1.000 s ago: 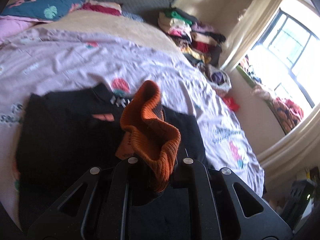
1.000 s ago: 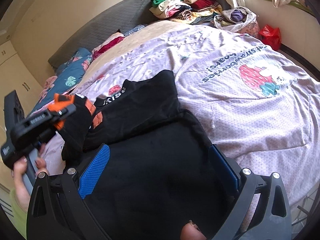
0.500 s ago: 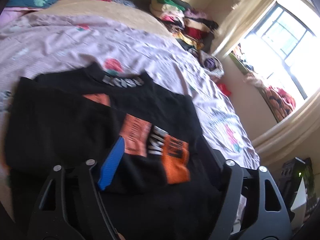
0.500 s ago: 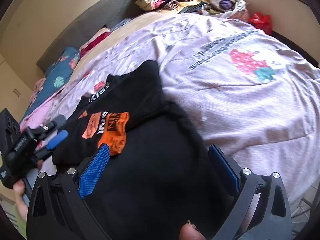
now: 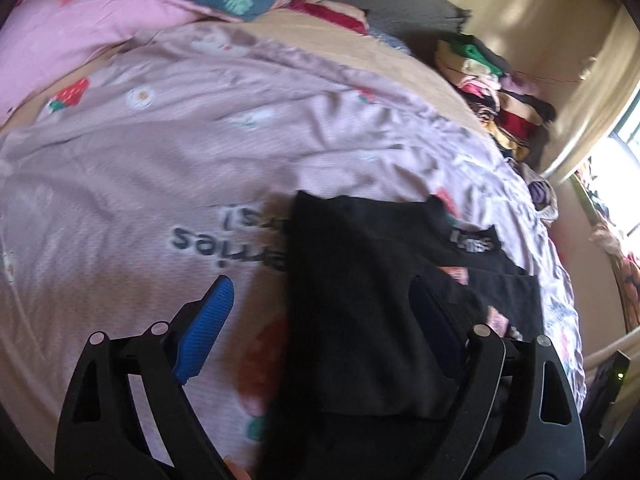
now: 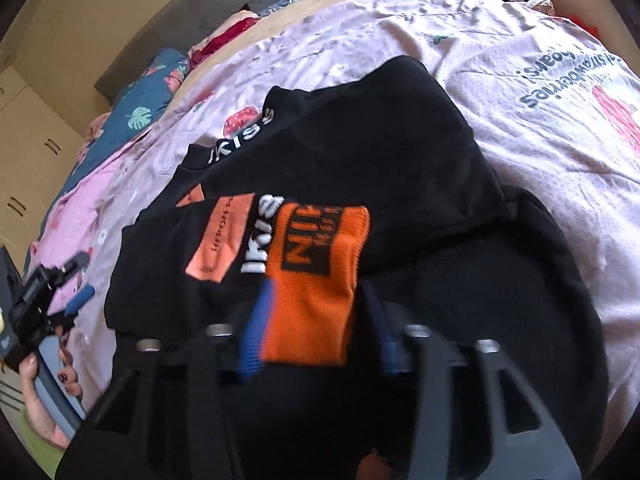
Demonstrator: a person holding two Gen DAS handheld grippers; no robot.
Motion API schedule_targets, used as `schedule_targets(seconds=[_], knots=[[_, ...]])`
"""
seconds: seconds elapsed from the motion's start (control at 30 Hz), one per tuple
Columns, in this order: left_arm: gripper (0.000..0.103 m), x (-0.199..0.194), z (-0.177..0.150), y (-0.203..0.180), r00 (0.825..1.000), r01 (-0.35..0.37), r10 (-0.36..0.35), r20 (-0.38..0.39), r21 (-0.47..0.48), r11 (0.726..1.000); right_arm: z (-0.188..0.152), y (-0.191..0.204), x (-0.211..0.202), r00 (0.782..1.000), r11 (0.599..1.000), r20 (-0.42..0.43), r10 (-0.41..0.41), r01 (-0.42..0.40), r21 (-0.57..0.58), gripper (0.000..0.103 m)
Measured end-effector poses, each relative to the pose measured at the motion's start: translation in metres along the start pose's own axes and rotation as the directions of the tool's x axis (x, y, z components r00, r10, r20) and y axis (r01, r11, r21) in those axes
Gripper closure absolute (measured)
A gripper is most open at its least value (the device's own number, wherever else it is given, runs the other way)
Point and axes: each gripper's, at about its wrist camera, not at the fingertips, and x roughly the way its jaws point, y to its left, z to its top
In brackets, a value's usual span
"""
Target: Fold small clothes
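Bed (image 5: 120, 184) in lilac strawberry sheet; black sweatshirt (image 6: 380, 160) spread flat, soft, light, limp. Left gripper (image 5: 320, 320) wide open, empty. Right gripper (image 6: 312, 320) half-closed around orange cuff (image 6: 316, 272), likely best hold.

"KISS" on black shirt (image 6: 360, 152) collar.

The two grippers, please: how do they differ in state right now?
The left gripper is open, its blue pads spread wide over the bedsheet and the edge of the black top, holding nothing. The right gripper has its fingers narrower, flanking the top's orange cuff; blur hides whether they pinch it. Both are black with blue pads.
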Motion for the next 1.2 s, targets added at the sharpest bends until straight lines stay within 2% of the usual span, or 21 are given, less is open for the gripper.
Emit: schedule_targets(seconds=[0.1,0.27,0.37,0.4,0.43,0.5,0.57,0.77,0.9,1.03,1.2], knots=[[0.021,0.009,-0.001,0.016,0.999,0.013,-0.014,-0.028,-0.041,0.999,0.002,0.012,-0.009,1.0,0.998,0.03,0.006,-0.004,-0.066,0.094],[0.021,0.028,-0.004,0.018,0.994,0.065,-0.073,-0.082,-0.089,0.994,0.016,0.041,-0.046,0.989,0.972,0.144,0.037,-0.002,-0.236,0.095],[0.021,0.038,-0.008,0.012,0.987,0.105,-0.117,-0.106,-0.113,0.988,0.026,0.049,-0.063,0.979,0.957,0.195,0.057,0.002,-0.291,0.095],[0.027,0.04,-0.009,0.009,0.989,0.096,-0.107,-0.102,-0.105,0.99,0.028,0.051,-0.066,0.976,0.95,0.212,0.049,0.02,-0.31,0.095],[0.052,0.041,-0.01,0.005,0.991,0.086,-0.094,-0.095,-0.087,0.993,0.028,0.051,-0.067,0.975,0.946,0.22,0.036,0.038,-0.323,0.095],[0.087,0.043,-0.012,0.003,0.99,0.093,-0.101,-0.097,-0.085,0.992,0.029,0.046,-0.063,0.973,0.938,0.23,0.001,0.078,-0.337,0.095],[0.093,0.043,-0.012,-0.001,0.993,0.081,-0.086,-0.082,-0.061,0.995,0.028,0.034,-0.055,0.975,0.948,0.219,-0.018,0.087,-0.308,0.095],[0.095,0.033,-0.011,-0.007,0.995,0.08,-0.08,-0.052,-0.003,0.997,0.013,0.014,-0.037,0.971,0.956,0.215,-0.104,0.157,-0.248,0.096],[0.095,0.038,-0.011,-0.007,0.995,0.076,-0.077,-0.065,-0.011,0.997,0.007,0.001,-0.021,0.978,0.971,0.169,-0.12,0.151,-0.187,0.095],[0.093,0.037,-0.011,-0.007,0.995,0.075,-0.075,-0.07,-0.012,0.997,0.006,0.003,-0.02,0.977,0.968,0.166,-0.134,0.165,-0.189,0.094],[0.092,0.031,-0.011,-0.009,0.995,0.078,-0.078,-0.063,-0.002,0.997,0.006,-0.004,-0.028,0.975,0.976,0.169,-0.143,0.167,-0.137,0.089]])
